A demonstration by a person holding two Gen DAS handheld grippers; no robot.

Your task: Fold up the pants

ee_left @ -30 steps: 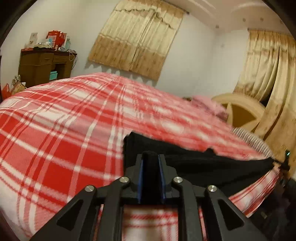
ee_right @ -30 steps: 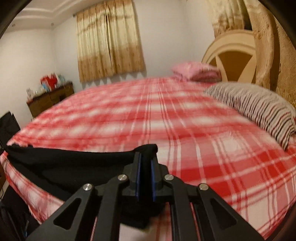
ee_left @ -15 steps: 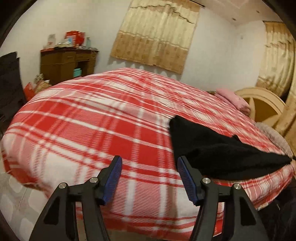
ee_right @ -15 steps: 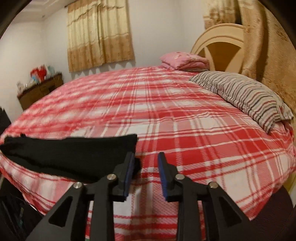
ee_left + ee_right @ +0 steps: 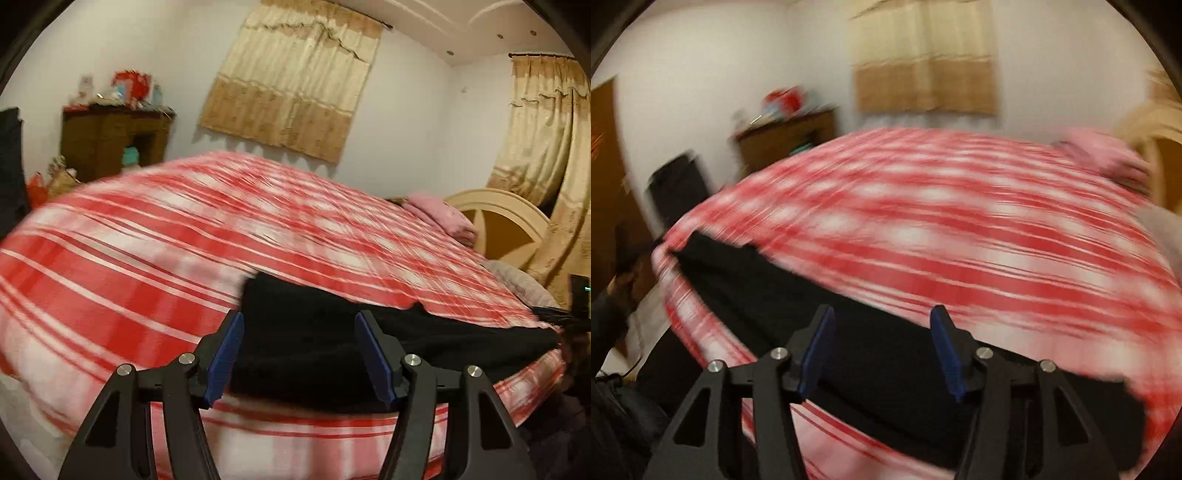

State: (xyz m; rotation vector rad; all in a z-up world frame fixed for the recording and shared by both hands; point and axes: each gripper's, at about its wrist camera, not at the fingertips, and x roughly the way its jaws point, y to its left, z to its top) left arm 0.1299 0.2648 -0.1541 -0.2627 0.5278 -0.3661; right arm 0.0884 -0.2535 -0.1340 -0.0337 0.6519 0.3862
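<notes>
Black pants [image 5: 332, 339] lie as a long folded strip along the near edge of a bed with a red and white plaid cover [image 5: 155, 266]. My left gripper [image 5: 299, 354] hovers open over the strip's left end, with the cloth seen between its blue pads but not pinched. In the blurred right wrist view the same pants [image 5: 768, 295] run from the bed's left corner to the lower right. My right gripper [image 5: 881, 350] is over the strip's middle, its jaws opening, with the cloth beneath them and not gripped.
A brown dresser [image 5: 110, 140] with red clutter stands by the far wall. A pink pillow [image 5: 439, 214] and a cream headboard [image 5: 509, 221] are at the right. Curtains [image 5: 295, 81] hang behind. A dark sleeve [image 5: 613, 317] is at the left edge.
Both grippers let go of the pants and opened. The left one swung back over the strip's left end. The right one swept fast toward the left, over the strip's middle.
</notes>
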